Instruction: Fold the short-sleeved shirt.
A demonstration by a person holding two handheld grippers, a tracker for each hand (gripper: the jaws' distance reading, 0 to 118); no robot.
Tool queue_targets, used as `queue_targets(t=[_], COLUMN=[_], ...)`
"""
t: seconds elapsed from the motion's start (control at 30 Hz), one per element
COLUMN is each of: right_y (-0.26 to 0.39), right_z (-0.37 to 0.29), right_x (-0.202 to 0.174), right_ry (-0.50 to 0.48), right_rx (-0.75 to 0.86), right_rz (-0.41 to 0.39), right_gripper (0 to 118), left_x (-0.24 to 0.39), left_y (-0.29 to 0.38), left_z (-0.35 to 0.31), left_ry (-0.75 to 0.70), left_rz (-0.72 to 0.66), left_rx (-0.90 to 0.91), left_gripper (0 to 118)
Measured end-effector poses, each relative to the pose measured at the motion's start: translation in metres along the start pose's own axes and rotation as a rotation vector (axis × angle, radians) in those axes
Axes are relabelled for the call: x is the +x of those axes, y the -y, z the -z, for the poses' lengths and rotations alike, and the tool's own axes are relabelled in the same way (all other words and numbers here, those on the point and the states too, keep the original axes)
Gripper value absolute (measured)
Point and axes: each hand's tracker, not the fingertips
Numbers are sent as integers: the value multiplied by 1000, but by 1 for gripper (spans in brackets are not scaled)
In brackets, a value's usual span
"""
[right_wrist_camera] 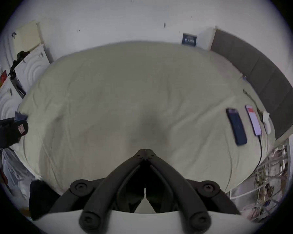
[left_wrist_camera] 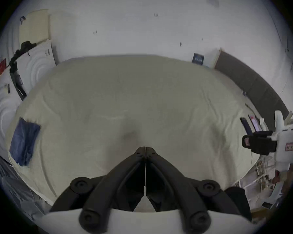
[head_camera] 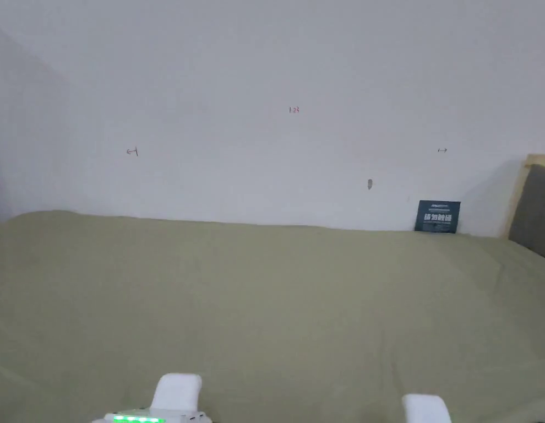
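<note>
A blue cloth (left_wrist_camera: 24,141), folded into a rough rectangle, lies on the far left edge of the pale green bed sheet (left_wrist_camera: 125,94); whether it is the shirt I cannot tell. A corner of the cloth (right_wrist_camera: 20,115) peeks out behind the left gripper in the right gripper view. My left gripper (left_wrist_camera: 145,147) hovers over the middle of the bed, jaws shut together with nothing between them. My right gripper (right_wrist_camera: 145,149) is likewise shut and empty above the sheet. The right gripper (left_wrist_camera: 247,141) also appears at the right edge of the left gripper view. In the head view, both grippers' white housings (head_camera: 176,394) poke up at the bottom.
Two phones, one dark (right_wrist_camera: 236,127) and one lit (right_wrist_camera: 253,120) with a cable, lie near the bed's right side beside a white charger (right_wrist_camera: 266,122). A grey headboard (right_wrist_camera: 260,72) borders the right. A dark card (head_camera: 438,216) leans on the white wall. White cabinets (left_wrist_camera: 39,63) stand left.
</note>
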Motion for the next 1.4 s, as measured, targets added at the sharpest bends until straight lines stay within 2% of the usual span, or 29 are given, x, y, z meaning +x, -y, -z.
queue_targets(t=[0.17, 0.27, 0.37, 0.47, 0.5, 0.53, 0.57, 0.6, 0.63, 0.67, 0.73, 0.77, 0.9, 1.03, 1.17, 1.4], right_y=[-21, -25, -25, -27, -27, -28, -27, -27, -26, -26, -29, -22, -24, -24, -23, -23], right_z=[-35, -57, -67, -68, -68, -68, -69, -70, -72, -72, -71, -74, -73, -76, -78, -80], right_x=[-1, -2, -3, -4, -5, -5, -6, -7, -7, -7, -5, -2, -10, -12, -12, -14], right_ry=[47, 74, 111, 105, 97, 99, 99, 90, 84, 80, 73, 68, 72, 46, 21, 17], right_rx=[377, 593, 679, 662, 657, 657, 658, 668, 693, 701, 692, 736, 717, 743, 758, 771], right_rz=[14, -14, -55, -49, -47, -44, -46, -50, -55, -59, -56, -38, -72, -65, -42, -50], right_gripper=[0, 0, 0, 0, 0, 2, 12, 40, 93, 118, 116, 116, 118, 118, 118, 118], left_x=[-14, -24, -30, -32, -32, -31, -31, -30, -28, -27, -27, -28, -32, -35, -33, -28], left_y=[-25, -33, -37, -39, -39, -40, -39, -40, -39, -39, -33, -34, -37, -35, -35, -34], left_z=[-56, -80, -90, -92, -92, -91, -90, -89, -87, -85, -85, -84, -82, -82, -83, -83], left_ry=[-181, -201, -218, -217, -210, -208, -197, -197, -202, -205, -215, -213, -211, -211, -214, -201], left_rz=[33, 32, 55, 41, 38, 38, 42, 56, 65, 75, 67, 66, 42, 11, 20, 25], left_rx=[399, 511, 535, 553, 557, 546, 541, 540, 539, 535, 564, 579, 560, 570, 582, 587], left_gripper=[1, 1, 1, 3, 6, 18, 38, 70, 111, 118, 118, 118, 118, 118, 118, 118])
